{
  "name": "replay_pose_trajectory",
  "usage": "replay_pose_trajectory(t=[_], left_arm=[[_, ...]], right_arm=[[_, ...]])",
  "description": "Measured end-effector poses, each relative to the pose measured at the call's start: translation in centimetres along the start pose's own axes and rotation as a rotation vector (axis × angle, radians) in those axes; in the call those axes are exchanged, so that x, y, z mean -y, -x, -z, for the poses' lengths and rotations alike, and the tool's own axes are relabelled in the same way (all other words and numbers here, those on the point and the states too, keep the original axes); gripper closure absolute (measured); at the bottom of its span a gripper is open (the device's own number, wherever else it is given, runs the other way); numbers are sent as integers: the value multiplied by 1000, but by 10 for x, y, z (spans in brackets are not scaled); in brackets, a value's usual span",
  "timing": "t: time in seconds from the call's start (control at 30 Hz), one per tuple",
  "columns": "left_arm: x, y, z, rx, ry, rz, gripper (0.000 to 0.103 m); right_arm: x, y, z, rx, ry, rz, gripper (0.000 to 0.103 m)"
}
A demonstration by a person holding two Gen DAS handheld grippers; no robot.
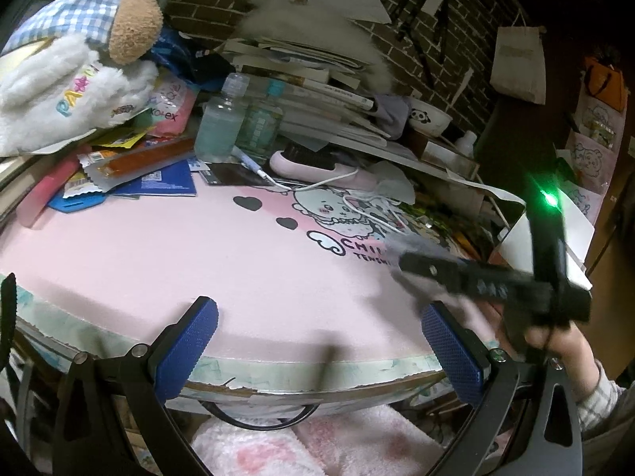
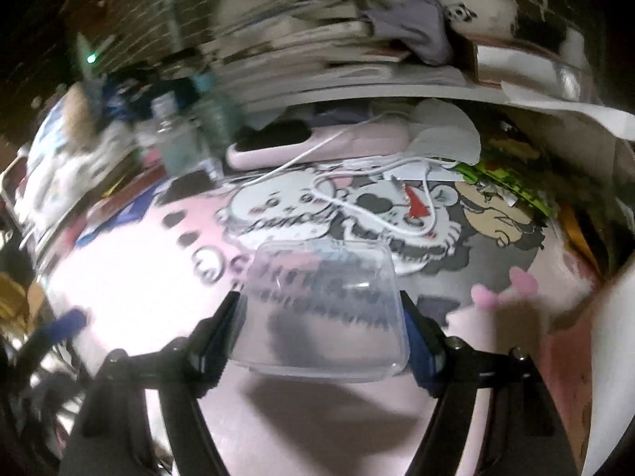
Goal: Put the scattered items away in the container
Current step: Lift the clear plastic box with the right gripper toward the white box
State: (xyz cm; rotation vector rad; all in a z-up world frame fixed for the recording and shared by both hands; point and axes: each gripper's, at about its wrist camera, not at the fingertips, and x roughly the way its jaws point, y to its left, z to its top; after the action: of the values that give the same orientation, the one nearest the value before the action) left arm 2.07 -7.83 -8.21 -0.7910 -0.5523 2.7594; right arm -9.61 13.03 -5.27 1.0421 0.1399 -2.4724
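My right gripper (image 2: pixel 323 329) is shut on a clear plastic container (image 2: pixel 323 309) and holds it above the pink mat (image 2: pixel 131 277); the view is blurred. In the left wrist view the right gripper (image 1: pixel 416 265) reaches in from the right with the container (image 1: pixel 412 246) as a grey blur. My left gripper (image 1: pixel 317 329) is open and empty at the mat's (image 1: pixel 158 246) near edge. Scattered items lie at the back: a white cable (image 2: pixel 357 198), a pink hairbrush (image 1: pixel 317 164), two clear bottles (image 1: pixel 220 119) and snack wrappers (image 1: pixel 131 162).
A stack of books and papers (image 1: pixel 317 79) fills the back, with a panda bowl (image 1: pixel 430 117) to its right. Plush toys (image 1: pixel 79 67) sit at the back left. A white face mask (image 2: pixel 440 135) lies by the hairbrush. A brick wall (image 1: pixel 222 0) stands behind.
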Motion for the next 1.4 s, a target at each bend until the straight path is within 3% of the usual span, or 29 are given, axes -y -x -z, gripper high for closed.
replay_pose_trajectory(t=[0.4, 0.53, 0.63, 0.67, 0.77, 0.97, 1.27, 1.4], left_arm=[[2, -4, -2, -6, -3, -1, 0], [3, -7, -3, -6, 1, 0, 0], [3, -10, -3, -8, 6, -1, 0], [3, -11, -3, -9, 8, -3, 0], [5, -11, -2, -9, 8, -9, 0], [6, -11, -2, -11, 7, -18, 0], [14, -5, -4, 6, 1, -22, 0], [24, -2, -6, 12, -10, -22, 0]], right_arm=[[-13, 5, 52, 197, 86, 71, 31], [-13, 0, 52, 251, 105, 114, 19], [-12, -3, 53, 283, 105, 105, 19], [-11, -4, 54, 295, 102, 101, 19], [-15, -4, 57, 329, 118, 86, 33], [-19, 1, 60, 348, 140, 67, 33], [-25, 73, 44, 441, 161, -62, 33], [-12, 129, 28, 528, 185, -48, 33]])
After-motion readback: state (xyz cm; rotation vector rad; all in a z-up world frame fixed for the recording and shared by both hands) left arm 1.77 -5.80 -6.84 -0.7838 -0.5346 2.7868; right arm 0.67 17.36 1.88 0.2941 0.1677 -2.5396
